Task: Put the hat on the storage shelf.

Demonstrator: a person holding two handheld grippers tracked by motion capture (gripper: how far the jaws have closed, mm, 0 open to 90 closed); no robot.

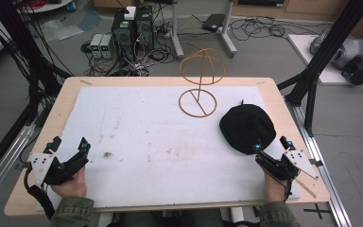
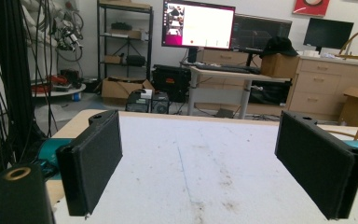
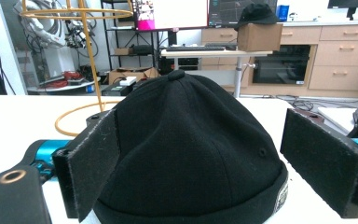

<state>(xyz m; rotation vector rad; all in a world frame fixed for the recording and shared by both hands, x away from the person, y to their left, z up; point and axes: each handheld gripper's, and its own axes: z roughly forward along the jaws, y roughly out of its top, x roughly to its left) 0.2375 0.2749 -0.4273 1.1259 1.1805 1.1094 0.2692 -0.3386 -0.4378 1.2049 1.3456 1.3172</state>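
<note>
A: Surface?
B: Wooden table (image 1: 52, 124) with a white sheet (image 1: 146, 137) over most of it, brownish stains mid-sheet. Black cap (image 1: 246, 127) sits on the sheet's right side; orange wire hat stand (image 1: 199, 80) at the far edge, near the cap.

A: Claws?
B: Right claw (image 1: 270, 144) at the cap's near edge, jaws apart, one either side of the cap in the right gripper view, no clamp. Left claw (image 1: 68, 143) at the near left corner, jaws apart, nothing between.

A: Room?
B: Grey floor, computer towers (image 1: 132, 28) and tangled cables behind the table, lit monitor (image 2: 198, 24), shelving, wooden drawers (image 2: 324, 88), cardboard boxes.
</note>
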